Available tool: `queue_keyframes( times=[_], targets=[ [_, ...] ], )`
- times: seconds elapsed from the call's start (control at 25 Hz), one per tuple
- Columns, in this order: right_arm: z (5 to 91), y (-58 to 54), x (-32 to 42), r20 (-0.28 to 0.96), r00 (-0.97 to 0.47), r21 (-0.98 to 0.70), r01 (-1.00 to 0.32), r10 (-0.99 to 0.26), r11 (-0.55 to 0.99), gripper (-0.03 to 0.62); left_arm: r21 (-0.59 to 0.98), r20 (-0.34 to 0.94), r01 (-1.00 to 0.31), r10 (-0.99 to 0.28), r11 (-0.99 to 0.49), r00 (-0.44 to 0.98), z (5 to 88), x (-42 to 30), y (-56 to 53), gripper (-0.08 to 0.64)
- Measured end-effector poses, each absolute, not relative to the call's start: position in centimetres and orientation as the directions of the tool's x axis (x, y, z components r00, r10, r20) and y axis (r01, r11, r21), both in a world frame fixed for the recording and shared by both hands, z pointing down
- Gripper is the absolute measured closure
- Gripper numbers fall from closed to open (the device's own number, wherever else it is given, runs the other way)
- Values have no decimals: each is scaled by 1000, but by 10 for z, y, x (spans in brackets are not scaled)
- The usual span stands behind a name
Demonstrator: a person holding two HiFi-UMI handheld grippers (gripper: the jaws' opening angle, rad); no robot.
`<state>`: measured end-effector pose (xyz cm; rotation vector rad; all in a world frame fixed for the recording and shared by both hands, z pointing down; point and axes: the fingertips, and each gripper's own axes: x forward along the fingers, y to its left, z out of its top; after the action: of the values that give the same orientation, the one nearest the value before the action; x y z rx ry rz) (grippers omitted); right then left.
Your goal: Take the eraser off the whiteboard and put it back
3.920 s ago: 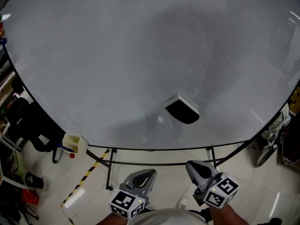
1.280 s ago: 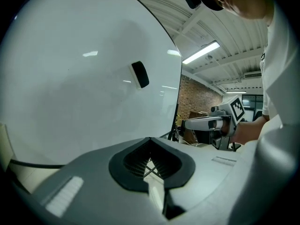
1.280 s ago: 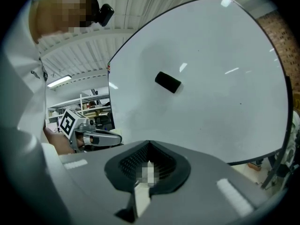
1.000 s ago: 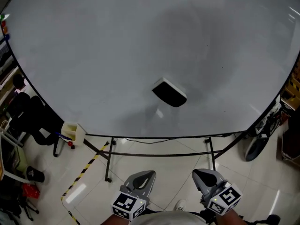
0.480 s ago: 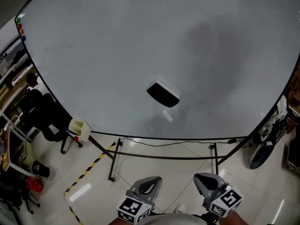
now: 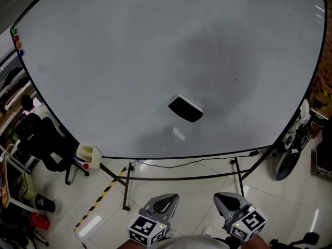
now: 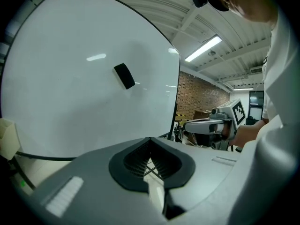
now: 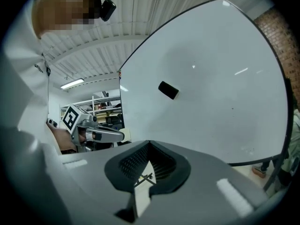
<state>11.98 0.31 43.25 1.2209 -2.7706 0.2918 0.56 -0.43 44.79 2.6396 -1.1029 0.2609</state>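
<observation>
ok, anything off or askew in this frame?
Only the eraser: it sits tilted on the whiteboard, not square to its edges. No damage or spills visible.

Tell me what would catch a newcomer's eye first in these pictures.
A black eraser sits alone near the middle of the big whiteboard. Below it, at the head view's bottom edge, the left hand-held gripper and right hand-held gripper are both shut and empty.
</observation>
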Motion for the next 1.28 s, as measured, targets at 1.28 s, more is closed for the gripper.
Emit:
queue_keyframes(
  times=[1.28],
  targets=[
    [441,23,92,229,-658,-93,-748,-717,657,592,155,245,-720,-680,-676,691,443,-23,12,543]
  ],
)
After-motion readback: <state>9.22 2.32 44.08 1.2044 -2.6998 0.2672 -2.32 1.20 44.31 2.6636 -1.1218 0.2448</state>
